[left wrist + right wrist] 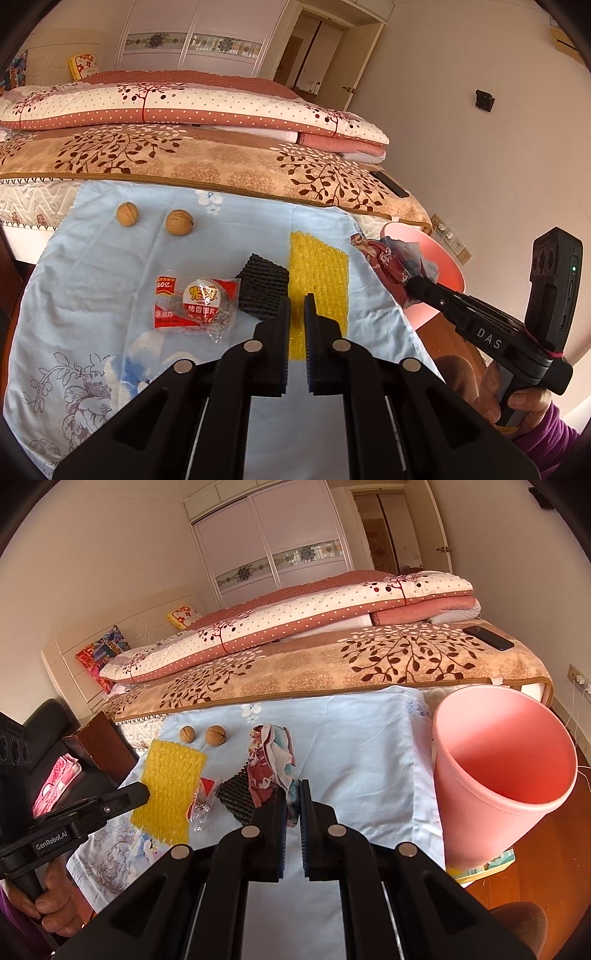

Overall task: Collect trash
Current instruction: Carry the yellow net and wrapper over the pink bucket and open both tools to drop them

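1. Left wrist view: the left gripper [297, 299] hovers over the blue cloth [110, 266], its jaws a narrow gap apart with nothing between them. Its tips sit above the yellow foam net [319, 273], beside the black mesh pad [263, 290].
2. A red snack bag [195, 308] lies left of the pad; two walnuts [127, 214] rest farther back near the bed [221, 162].
3. At right, the right gripper [412, 284] pinches a crumpled wrapper [388, 266] in front of the pink bin [439, 269].
4. Right wrist view: the right gripper [292, 786] is clamped on the wrapper [271, 764], which sticks up from its tips above the cloth [362, 746].
5. The bin [495, 775] stands tilted just right of the cloth, mouth toward the camera.
6. The net [168, 794], bag [205, 794], pad [236, 794] and walnuts [215, 734] lie left; the left gripper [142, 794] reaches the net's edge.
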A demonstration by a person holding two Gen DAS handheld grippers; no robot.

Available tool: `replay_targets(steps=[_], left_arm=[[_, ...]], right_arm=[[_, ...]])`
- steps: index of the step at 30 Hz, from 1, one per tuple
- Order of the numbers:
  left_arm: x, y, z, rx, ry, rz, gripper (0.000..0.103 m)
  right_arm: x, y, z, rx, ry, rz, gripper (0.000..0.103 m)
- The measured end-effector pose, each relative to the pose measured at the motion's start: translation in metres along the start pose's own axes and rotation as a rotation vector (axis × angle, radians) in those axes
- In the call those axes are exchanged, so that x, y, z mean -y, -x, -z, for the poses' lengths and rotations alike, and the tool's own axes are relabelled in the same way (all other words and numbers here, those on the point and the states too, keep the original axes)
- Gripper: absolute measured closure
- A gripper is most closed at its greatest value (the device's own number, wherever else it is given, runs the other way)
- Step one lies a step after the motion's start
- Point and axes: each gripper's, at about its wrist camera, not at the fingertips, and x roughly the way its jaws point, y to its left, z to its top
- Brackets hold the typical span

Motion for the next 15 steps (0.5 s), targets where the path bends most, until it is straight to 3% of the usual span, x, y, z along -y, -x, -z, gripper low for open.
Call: replay_targets(steps=[15], left_arm=[[0.070,-0.047,-0.029,0.012,-0.102,0.065,0.096]], right_arm=[[0.062,0.029,-0.009,0.104,-0.096,0.123,0.097]])
